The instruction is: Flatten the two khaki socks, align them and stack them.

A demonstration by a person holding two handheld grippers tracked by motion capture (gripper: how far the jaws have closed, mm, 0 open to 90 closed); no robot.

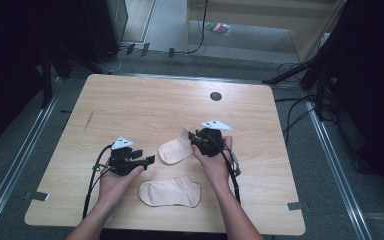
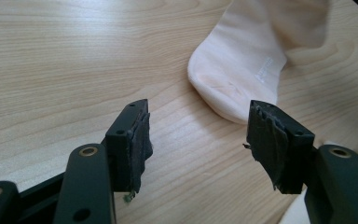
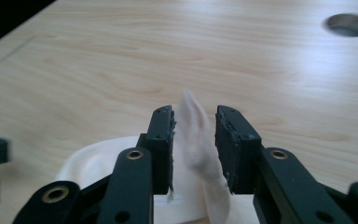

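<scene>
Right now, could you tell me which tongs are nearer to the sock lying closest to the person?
Left. The left tongs sit just above and left of that near sock; the right tongs are farther up the table, at the other sock's cuff.

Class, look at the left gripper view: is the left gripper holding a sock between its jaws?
No: the left gripper has its jaws apart over bare wooden table, and the pale sock lies beyond them, untouched.

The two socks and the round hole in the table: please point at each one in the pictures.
Upper sock (image 1: 174, 151), high view, on its flat toe part.
Lower sock (image 1: 170, 193), high view, on the middle of its foot.
Round hole (image 3: 348, 24), right gripper view, on its dark centre.
</scene>
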